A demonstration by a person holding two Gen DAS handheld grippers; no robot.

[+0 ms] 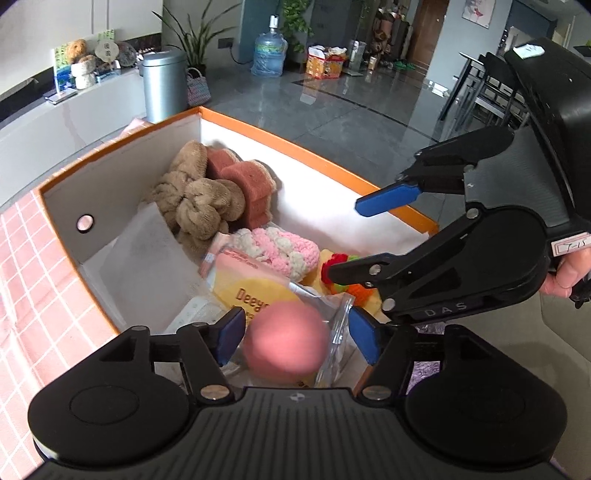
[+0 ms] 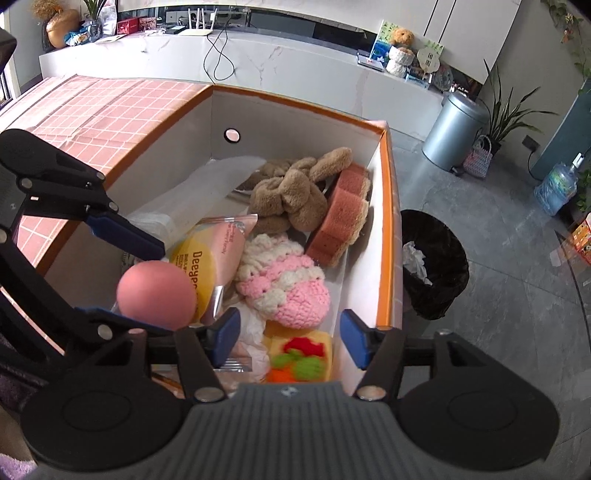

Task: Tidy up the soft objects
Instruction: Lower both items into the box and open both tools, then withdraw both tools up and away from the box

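Left wrist view: left gripper (image 1: 295,334) jaws spread wide, round pink foam ball (image 1: 286,341) between pads, apparently let go over orange-rimmed white cardboard box (image 1: 314,153). Looks like drop-off step; next, lift clear, fetch another soft item.

Right wrist view: right gripper (image 2: 290,338) released, empty, above yellow knitted piece with red-green-orange yarn (image 2: 301,356); ball at left, inside box.

Pretty lived-in room. Glossy grey tiled floor (image 1: 351,107) reflecting daylight, and a long white marble-look counter (image 2: 295,62) past the fingertips with a teddy bear (image 2: 402,36) on it. Silver pedal bin (image 2: 456,131) and a leafy potted plant (image 2: 511,114) off to the right of the fingers, water jug (image 1: 270,53) further back, black wastebasket (image 2: 434,262) close by.
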